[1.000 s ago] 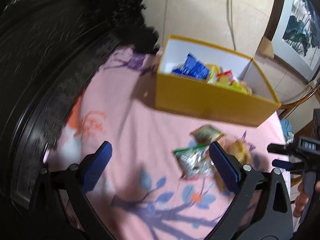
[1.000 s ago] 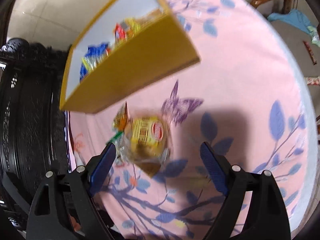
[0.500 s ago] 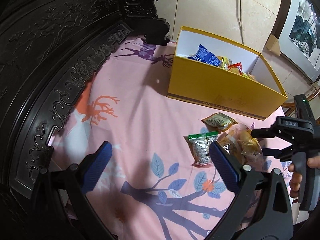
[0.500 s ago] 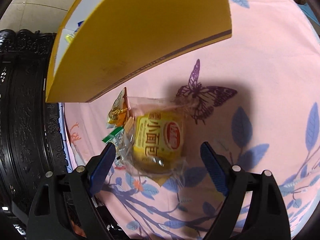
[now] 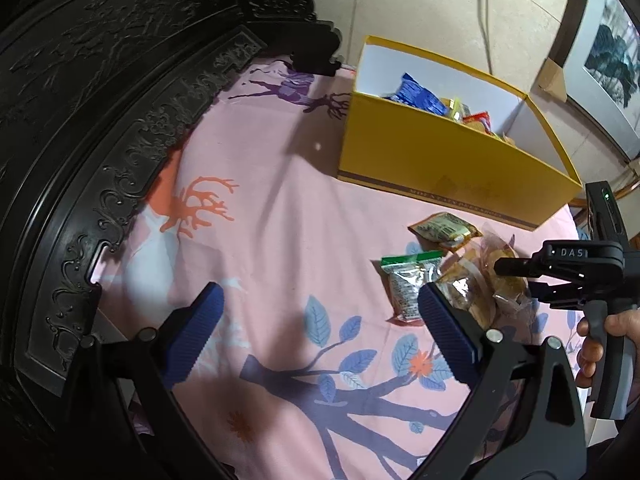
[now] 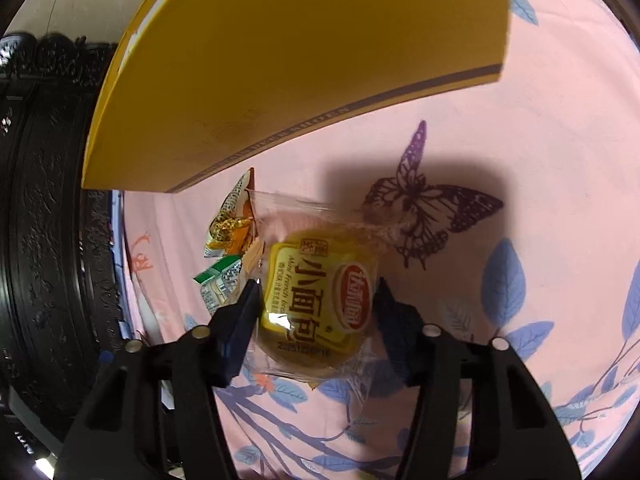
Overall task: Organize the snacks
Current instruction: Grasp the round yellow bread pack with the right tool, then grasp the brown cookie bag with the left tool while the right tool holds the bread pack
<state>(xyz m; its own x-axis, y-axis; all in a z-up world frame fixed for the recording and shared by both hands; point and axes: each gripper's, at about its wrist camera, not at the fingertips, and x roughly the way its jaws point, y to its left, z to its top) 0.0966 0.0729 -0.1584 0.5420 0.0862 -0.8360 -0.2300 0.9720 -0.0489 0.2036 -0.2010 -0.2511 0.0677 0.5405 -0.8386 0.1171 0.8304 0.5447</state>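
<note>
A yellow box (image 5: 448, 160) with several snack packets inside stands on the pink floral cloth (image 5: 280, 220); its outer wall fills the top of the right wrist view (image 6: 280, 72). A clear-wrapped mini bread packet (image 6: 316, 300) with a yellow label lies on the cloth in front of the box, and my right gripper (image 6: 316, 300) is shut on its two sides. It shows in the left wrist view (image 5: 500, 280) with the right gripper (image 5: 516, 276) over it. Beside it lie a green-topped packet (image 5: 408, 284) and an orange-yellow packet (image 5: 444, 230). My left gripper (image 5: 320, 320) is open and empty above bare cloth.
A dark carved wooden bed frame (image 5: 100, 140) curves along the left. A tiled floor, a cable and a framed picture (image 5: 608, 48) lie beyond the box. The cloth right of the bread has a butterfly print (image 6: 428, 204).
My right gripper has come down over the bread packet and its jaws have closed from wide open onto the packet's sides. The left gripper has stayed open and nearly still.
</note>
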